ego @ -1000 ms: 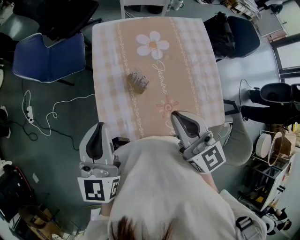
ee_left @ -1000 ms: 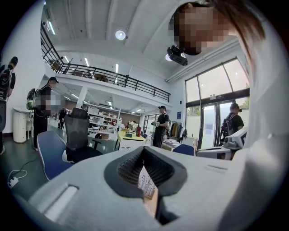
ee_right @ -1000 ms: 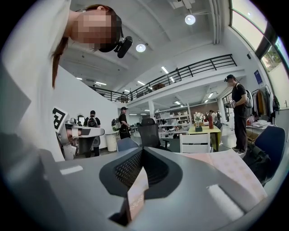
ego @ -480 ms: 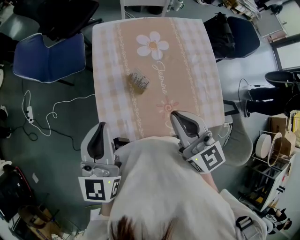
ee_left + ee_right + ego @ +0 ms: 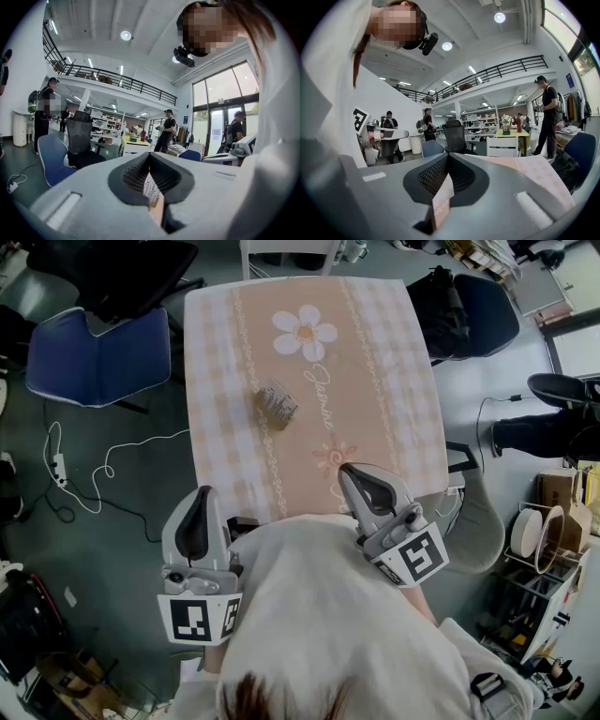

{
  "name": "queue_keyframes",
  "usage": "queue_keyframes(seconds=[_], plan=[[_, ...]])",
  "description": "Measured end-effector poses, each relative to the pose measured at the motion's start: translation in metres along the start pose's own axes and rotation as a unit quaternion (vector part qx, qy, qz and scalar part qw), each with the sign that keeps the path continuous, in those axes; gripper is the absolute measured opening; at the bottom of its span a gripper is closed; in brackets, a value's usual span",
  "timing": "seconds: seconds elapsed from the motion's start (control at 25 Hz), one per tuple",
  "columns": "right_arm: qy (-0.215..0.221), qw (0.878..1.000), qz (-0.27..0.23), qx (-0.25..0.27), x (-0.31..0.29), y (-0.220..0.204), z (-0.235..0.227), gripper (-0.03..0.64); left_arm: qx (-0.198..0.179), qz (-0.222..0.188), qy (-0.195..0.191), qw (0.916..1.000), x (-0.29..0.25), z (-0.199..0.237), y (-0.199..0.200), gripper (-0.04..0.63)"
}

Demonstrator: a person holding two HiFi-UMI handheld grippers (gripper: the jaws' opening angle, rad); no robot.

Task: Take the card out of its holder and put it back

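card holder (image 5: 276,402) sat mid way up the table (image 5: 394,381), open room all round. left gripper (image 5: 199,495) and right gripper (image 5: 349,472) were both closed and empty by the near edge.

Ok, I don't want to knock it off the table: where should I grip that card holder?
Likely across the card holder's narrower width, coming from above, turned to match its diagonal lie. It lies alone on the table, nothing close beside it. Finer detail is too small to make out.
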State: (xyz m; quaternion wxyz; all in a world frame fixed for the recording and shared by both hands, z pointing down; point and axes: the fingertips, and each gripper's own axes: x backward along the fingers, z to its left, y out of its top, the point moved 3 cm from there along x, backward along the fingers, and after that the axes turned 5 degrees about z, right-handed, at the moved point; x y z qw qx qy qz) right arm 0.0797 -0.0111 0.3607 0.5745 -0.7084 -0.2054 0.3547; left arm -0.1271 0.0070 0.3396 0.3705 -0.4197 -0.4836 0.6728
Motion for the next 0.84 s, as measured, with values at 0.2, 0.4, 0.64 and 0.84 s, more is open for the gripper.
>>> queue_keyframes(seconds=[0.2, 0.4, 0.64, 0.84], plan=[[0.003, 1.0, 0.004, 0.001, -0.0008, -0.0012, -0.0006, -0.002, 0.002, -0.003, 0.004, 1.0, -0.0005, 0.0009, 0.0003, 0.0], [0.006, 1.0, 0.003, 0.003, -0.0002, -0.0018, -0.0003, -0.002, 0.003, -0.004, 0.006, 1.0, -0.0005, -0.0004, -0.0005, 0.0], [0.007, 1.0, 0.001, 0.004, 0.0, -0.0002, 0.0007, -0.002, 0.002, -0.004, 0.007, 1.0, 0.0007, 0.0001, 0.0003, 0.0], [0.007, 1.0, 0.003, 0.003, -0.0007, -0.0003, -0.0003, -0.002, 0.003, -0.005, 0.007, 1.0, -0.0004, -0.0001, 0.0012, 0.0]])
